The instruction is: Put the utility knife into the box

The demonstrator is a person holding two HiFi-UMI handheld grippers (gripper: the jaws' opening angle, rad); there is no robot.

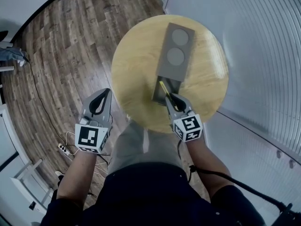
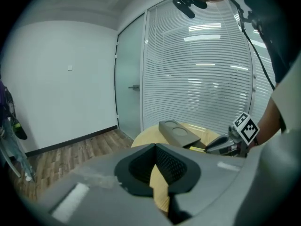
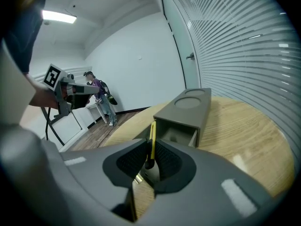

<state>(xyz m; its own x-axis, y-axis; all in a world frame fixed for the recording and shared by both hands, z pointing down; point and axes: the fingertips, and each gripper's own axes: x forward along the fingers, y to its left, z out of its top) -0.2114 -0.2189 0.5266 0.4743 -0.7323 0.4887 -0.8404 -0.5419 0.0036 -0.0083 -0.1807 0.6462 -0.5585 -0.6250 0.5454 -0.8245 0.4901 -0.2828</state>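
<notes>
Right tool (image 1: pixel 172 100) clamping yellow utility knife (image 1: pixel 164 89), open grey box (image 1: pixel 175 46), wooden table (image 1: pixel 136 65)

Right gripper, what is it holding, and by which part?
The right gripper is shut on the yellow utility knife, pinching its dark near end; the rest sticks out ahead toward the open box.

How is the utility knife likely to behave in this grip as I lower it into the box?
The utility knife looks stiff and probably light: a slim yellow bar. The right gripper pinches only its near end, so it may pivot if its tip touches the box. Its smooth casing could slip.
</notes>
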